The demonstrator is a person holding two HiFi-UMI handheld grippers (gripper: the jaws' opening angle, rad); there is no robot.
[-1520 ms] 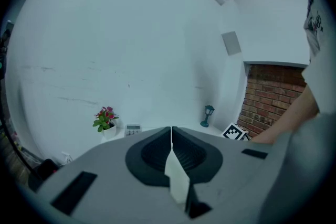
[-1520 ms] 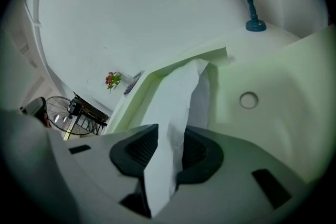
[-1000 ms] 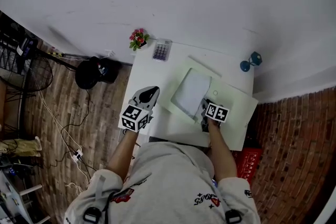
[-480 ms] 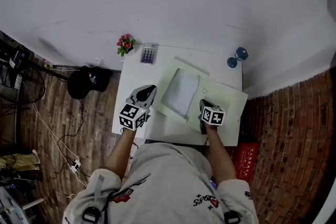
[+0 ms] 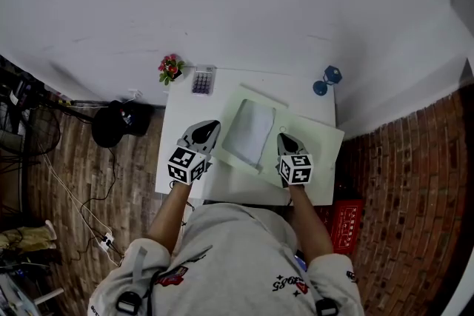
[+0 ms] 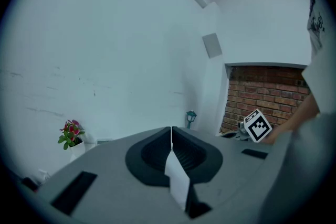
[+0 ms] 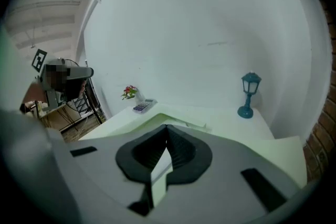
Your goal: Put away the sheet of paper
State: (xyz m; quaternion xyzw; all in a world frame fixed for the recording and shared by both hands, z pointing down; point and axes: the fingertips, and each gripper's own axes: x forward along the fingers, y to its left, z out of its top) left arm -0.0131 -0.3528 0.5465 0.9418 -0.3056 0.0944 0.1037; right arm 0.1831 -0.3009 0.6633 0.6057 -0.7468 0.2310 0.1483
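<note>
A white sheet of paper (image 5: 252, 131) lies flat in an opened light green folder (image 5: 315, 148) on the white table (image 5: 181, 111). My right gripper (image 5: 283, 138) is over the folder just right of the sheet, and its jaws stand shut. In the right gripper view the right gripper (image 7: 167, 127) has its tips meeting above the green folder (image 7: 286, 157). I cannot tell whether they pinch the paper or the folder. My left gripper (image 5: 212, 128) hovers at the folder's left edge. It is shut and empty, as the left gripper view shows of the left gripper (image 6: 171, 131).
A calculator (image 5: 201, 81) and a small flower pot (image 5: 170, 69) stand at the table's far left. A blue lantern (image 5: 326, 80) stands at the far right. A wall runs behind the table. A red crate (image 5: 348, 222) sits on the floor to the right, cables and a black round object (image 5: 115, 122) to the left.
The right gripper's jaws have gone from open to shut, and it has drawn back a little from the sheet's near right corner. The left gripper has held still. The head view has shifted.
</note>
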